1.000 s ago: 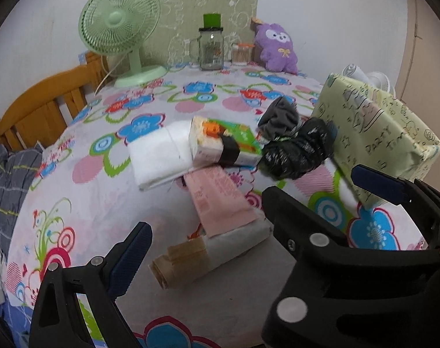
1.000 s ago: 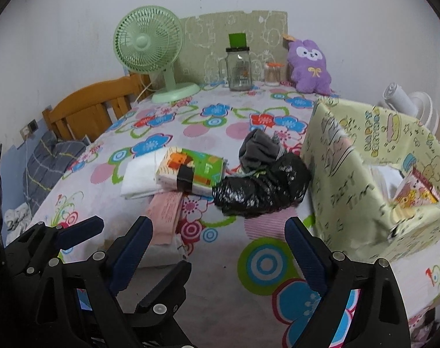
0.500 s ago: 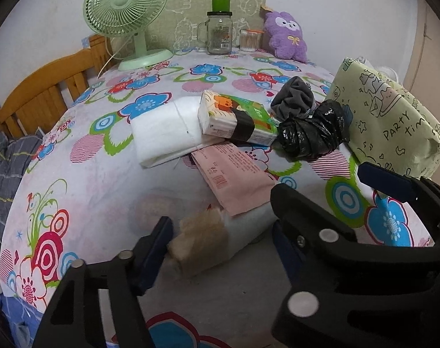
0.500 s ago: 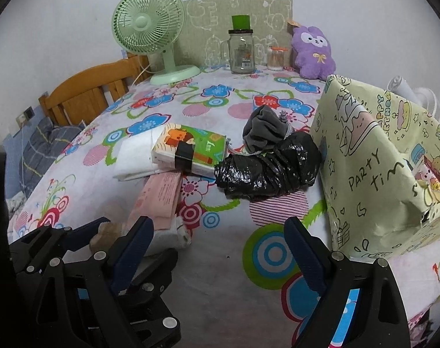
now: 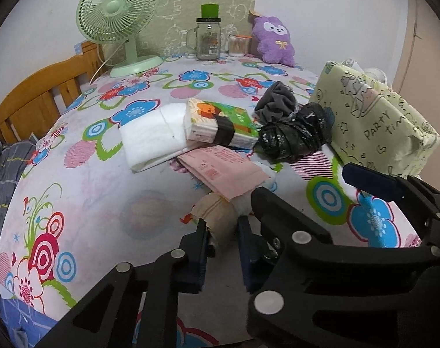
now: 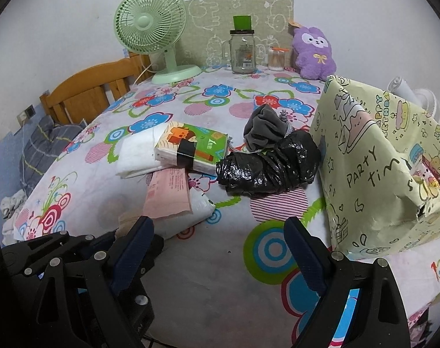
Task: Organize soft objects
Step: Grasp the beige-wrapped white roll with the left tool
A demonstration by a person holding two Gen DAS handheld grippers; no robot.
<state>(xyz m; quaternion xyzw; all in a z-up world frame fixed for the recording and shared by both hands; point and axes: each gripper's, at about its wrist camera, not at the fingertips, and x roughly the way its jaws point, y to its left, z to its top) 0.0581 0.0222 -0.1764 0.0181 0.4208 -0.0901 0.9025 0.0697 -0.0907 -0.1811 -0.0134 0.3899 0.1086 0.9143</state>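
Progress: early. Left fingers (image 5: 222, 236) just closed, now clamped on beige roll (image 5: 217, 214) at table's (image 5: 103, 203) near edge. Right fingers (image 6: 217, 246) wide apart, nothing between. Green box (image 6: 373, 179) (a few bits inside) sits right. Left on table: white pad (image 5: 153, 136), tissue pack (image 5: 220, 126), pink pack (image 5: 222, 171), black bag (image 5: 292, 139), grey cloth (image 5: 275, 101).

The black bag (image 6: 270, 166) is crinkled, glossy plastic. The tablecloth (image 6: 220, 261) looks matt, the chair (image 6: 89, 92) is varnished wood, and the jar (image 6: 243, 52) clear glass.
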